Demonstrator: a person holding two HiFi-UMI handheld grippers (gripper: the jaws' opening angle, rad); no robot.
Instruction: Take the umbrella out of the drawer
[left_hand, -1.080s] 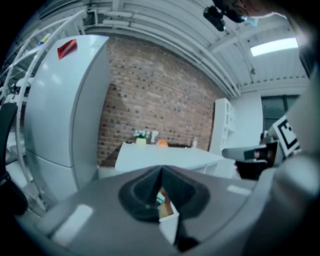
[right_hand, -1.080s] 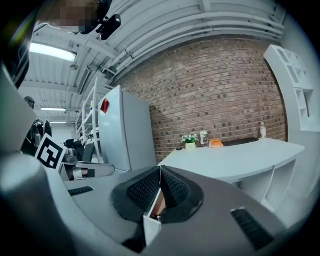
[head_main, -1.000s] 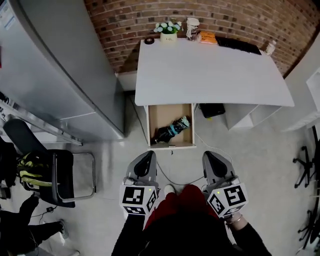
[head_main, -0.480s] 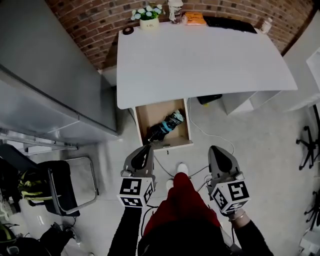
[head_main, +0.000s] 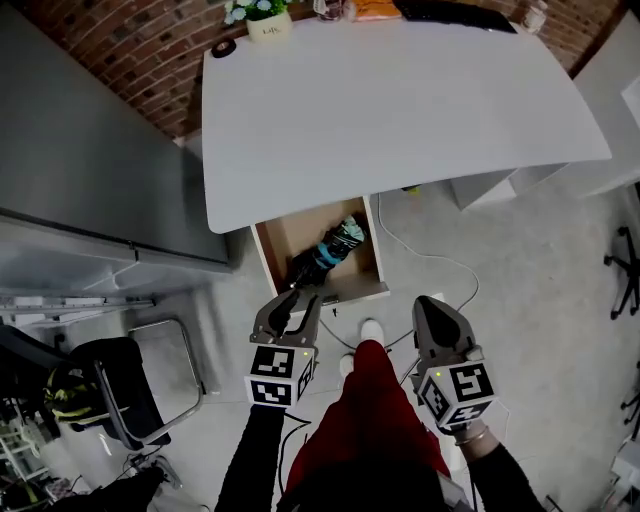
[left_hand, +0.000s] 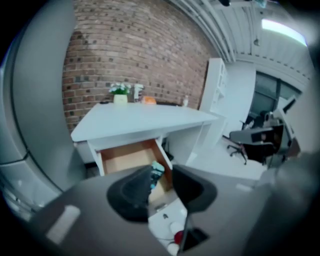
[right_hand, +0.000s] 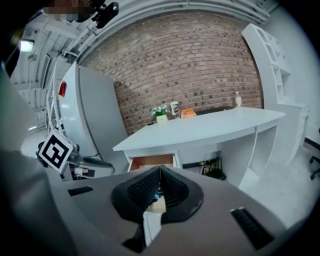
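Umbrella (head_main: 328, 252) just beyond left tool (head_main: 300, 306)

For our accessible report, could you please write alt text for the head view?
From above, a folded umbrella lies in an open drawer under a white desk. In front of it, the left hand-held gripper, its empty jaws just opening, and the shut right hand-held gripper point toward it.
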